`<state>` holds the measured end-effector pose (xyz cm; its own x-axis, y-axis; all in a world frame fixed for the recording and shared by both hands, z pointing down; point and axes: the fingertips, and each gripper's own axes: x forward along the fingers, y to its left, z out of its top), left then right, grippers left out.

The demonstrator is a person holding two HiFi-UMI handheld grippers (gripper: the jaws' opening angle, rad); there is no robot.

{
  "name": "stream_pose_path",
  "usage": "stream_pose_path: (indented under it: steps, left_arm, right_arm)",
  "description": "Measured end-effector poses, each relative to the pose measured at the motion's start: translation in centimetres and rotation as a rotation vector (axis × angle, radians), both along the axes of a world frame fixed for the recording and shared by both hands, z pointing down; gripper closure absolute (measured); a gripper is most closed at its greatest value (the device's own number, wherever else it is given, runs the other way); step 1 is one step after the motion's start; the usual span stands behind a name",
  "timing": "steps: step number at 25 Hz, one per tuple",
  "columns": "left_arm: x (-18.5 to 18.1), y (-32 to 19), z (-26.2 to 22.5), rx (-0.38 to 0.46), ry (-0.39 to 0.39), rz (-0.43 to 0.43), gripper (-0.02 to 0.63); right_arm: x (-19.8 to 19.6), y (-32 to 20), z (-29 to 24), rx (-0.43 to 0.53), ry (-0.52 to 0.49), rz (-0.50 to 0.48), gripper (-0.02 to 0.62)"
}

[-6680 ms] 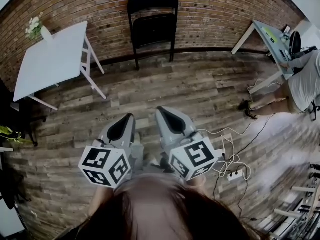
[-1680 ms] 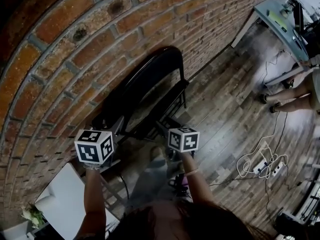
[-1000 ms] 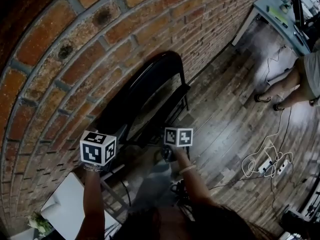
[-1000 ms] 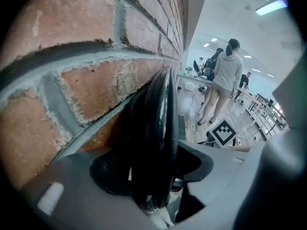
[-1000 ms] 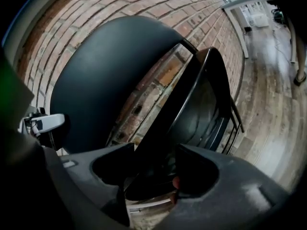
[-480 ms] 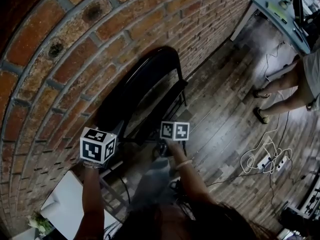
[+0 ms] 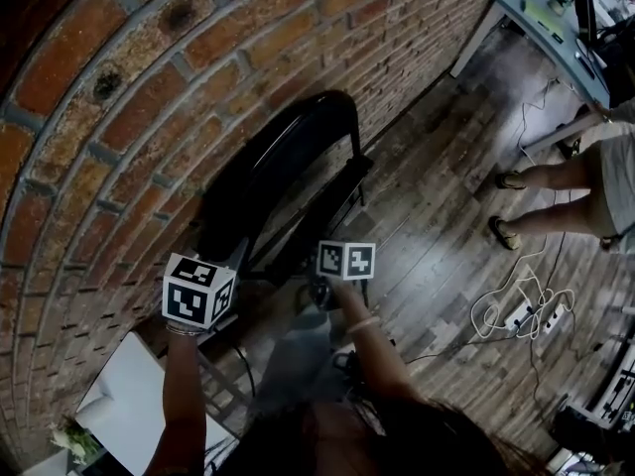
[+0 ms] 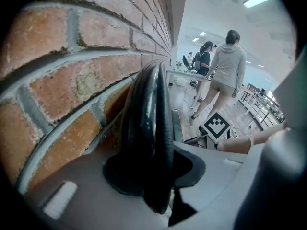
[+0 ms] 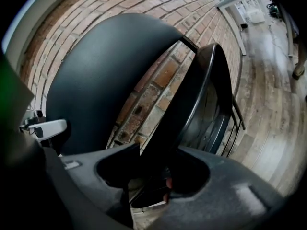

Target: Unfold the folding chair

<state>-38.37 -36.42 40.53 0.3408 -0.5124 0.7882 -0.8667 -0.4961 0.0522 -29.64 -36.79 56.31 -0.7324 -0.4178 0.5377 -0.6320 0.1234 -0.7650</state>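
A black folding chair (image 7: 288,167) leans folded against the brick wall. My left gripper (image 7: 234,258) is at the upper left edge of its backrest (image 8: 148,128). In the left gripper view this gripper (image 8: 153,171) has the padded edge filling the gap, its closing jaws pressing on both sides. My right gripper (image 9: 153,169) is lower, at the seat (image 9: 192,109). Its jaws are closing with the seat's thin front edge between them, and a little room still shows. The backrest (image 9: 100,80) stands behind and left of the seat in that view.
The brick wall (image 7: 149,97) runs close behind the chair. A white table (image 7: 129,395) is at lower left. A person (image 7: 556,186) stands on the wood floor to the right, near a power strip with cables (image 7: 516,310) and a desk (image 7: 546,18).
Both grippers stay at the chair, and the left one has edged slightly closer onto the backrest. The person at the right has stepped along the floor.
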Motion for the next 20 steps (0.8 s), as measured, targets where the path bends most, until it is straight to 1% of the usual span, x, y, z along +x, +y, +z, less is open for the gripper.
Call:
stream_pose_path:
  steps: [20]
  left_arm:
    - [3.0,2.5,0.4,-0.007,0.011,0.006,0.500]
  right_arm:
    - [6.7,5.5,1.3,-0.088,-0.044,0.018,0.411]
